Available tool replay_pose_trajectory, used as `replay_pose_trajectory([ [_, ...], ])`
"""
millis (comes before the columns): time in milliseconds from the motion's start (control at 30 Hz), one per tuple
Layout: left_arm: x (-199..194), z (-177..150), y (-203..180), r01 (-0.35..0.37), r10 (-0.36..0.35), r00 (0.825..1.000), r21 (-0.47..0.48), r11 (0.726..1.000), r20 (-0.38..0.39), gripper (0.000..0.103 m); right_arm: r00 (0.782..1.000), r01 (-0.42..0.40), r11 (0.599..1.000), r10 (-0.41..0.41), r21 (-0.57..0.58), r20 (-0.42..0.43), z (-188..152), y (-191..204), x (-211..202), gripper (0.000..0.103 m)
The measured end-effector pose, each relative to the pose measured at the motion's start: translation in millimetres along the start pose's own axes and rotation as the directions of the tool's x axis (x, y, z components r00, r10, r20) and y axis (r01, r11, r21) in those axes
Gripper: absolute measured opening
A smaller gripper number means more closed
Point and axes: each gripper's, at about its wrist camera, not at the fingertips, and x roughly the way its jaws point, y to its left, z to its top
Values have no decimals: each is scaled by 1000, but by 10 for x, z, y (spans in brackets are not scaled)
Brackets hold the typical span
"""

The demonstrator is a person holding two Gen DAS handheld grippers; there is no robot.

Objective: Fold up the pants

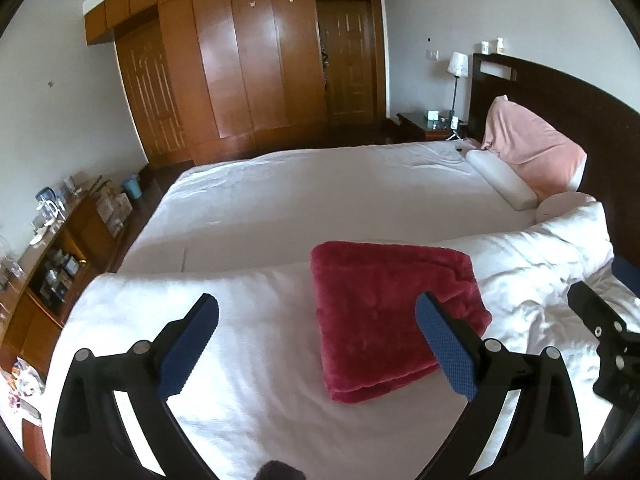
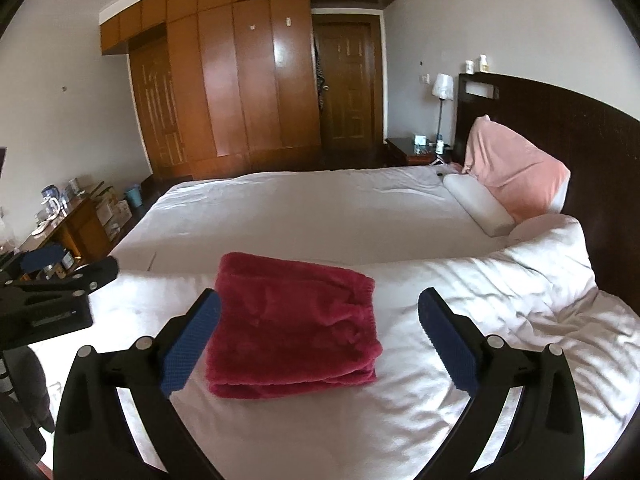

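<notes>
A: where are the pants (image 2: 294, 326)?

B: on the white duvet (image 2: 460, 412), near edge of the bed (image 2: 304, 216); folded into a thick red fleece block, layers stacked, open edges showing at the near side; waistband end looks to be on the right in the right wrist view, gathered.

A: left claw (image 1: 318, 346)?

B: spread wide, nothing between the blue pads (image 1: 188, 350); it sits above the duvet; in its view the pants (image 1: 394, 320) lie behind its right finger, which overlaps their near right edge; can't tell if it touches the fleece.

A: right claw (image 2: 320, 342)?

B: also wide apart, holding nothing; pants sit between its fingers in the view, closer to the left pad (image 2: 192, 346); contact unclear there too; right pad is well clear of the fabric, over bare duvet.

A: can each see the other?

B: yes; right claw's black body shows at the right edge of the left view (image 1: 612, 344); left one at the left edge of the right view (image 2: 52, 296).

A: rest of scene?

B: pink pillow (image 2: 516, 178) against the dark headboard (image 2: 580, 120); white bolster (image 2: 478, 204) in front of it; wooden wardrobe (image 2: 248, 80) on the far wall; lamp (image 2: 443, 88) on the nightstand.
</notes>
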Motion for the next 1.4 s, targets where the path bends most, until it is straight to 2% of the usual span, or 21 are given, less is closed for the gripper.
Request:
replay_pose_trajectory([
  [133,-54,-2,-20,9,-9,1000,0,1000,-7,98,1000,-11,1000,10,-19,-17,-35,82,-29,100],
  [333,30,-73,-12,-12,12,997,-7,1000,-73,98,999,-26,999,25,-19,-46,-78,149,14,100],
  [500,97,-105,-2,29,-31,993,-19,999,-112,98,997,-44,998,41,-46,-68,-102,247,66,100],
  [600,119,-117,-25,16,-17,992,-6,1000,-125,98,996,-51,997,46,-57,-79,-122,297,98,100],
  [1100,232,-134,-98,15,-12,989,18,1000,-147,98,994,-48,997,43,-52,-100,-126,296,206,100],
  [1400,253,-133,-137,20,-13,991,52,998,-134,98,993,-38,998,33,-41,-117,-156,246,274,100],
])
